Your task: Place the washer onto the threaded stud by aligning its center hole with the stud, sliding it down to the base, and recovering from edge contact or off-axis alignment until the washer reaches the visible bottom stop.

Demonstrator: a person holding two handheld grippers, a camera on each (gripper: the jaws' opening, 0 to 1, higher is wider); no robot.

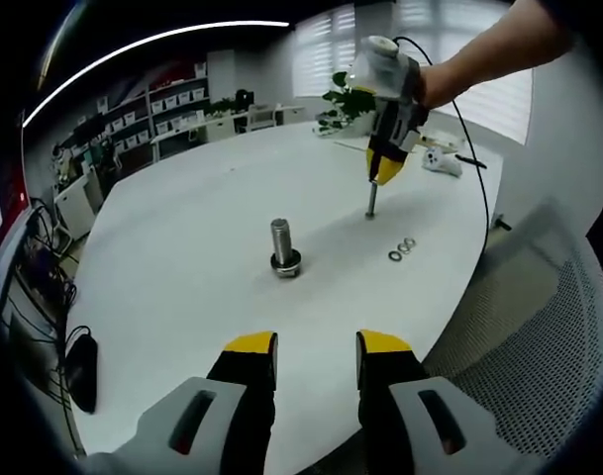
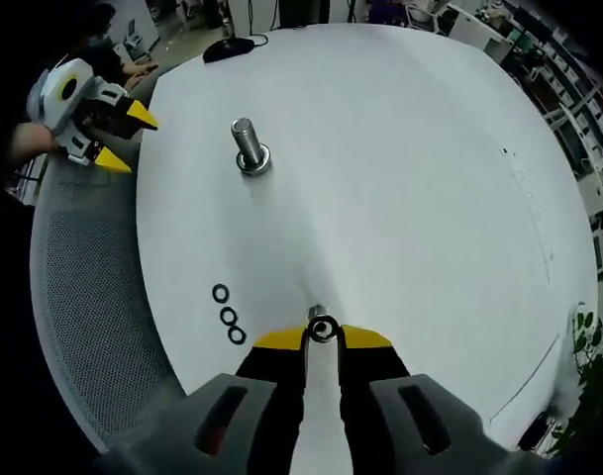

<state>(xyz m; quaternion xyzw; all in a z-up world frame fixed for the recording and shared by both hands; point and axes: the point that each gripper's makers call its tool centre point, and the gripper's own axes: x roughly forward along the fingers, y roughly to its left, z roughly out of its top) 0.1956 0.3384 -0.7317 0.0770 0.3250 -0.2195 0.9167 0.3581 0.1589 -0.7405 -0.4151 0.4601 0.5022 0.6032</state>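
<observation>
A threaded stud stands upright mid-table with a washer around its base. Three loose washers lie in a short row on the white table. My right gripper is held by a hand just above the table, away from the stud and beside the loose washers. It is shut on a washer, which looks like a thin grey piece reaching down to the tabletop. My left gripper is open and holds nothing, hovering at the table edge.
A grey mesh chair sits against the table edge near the loose washers. A black mouse lies beyond the stud, and a white object lies behind the right gripper. Potted plants and shelves stand further off.
</observation>
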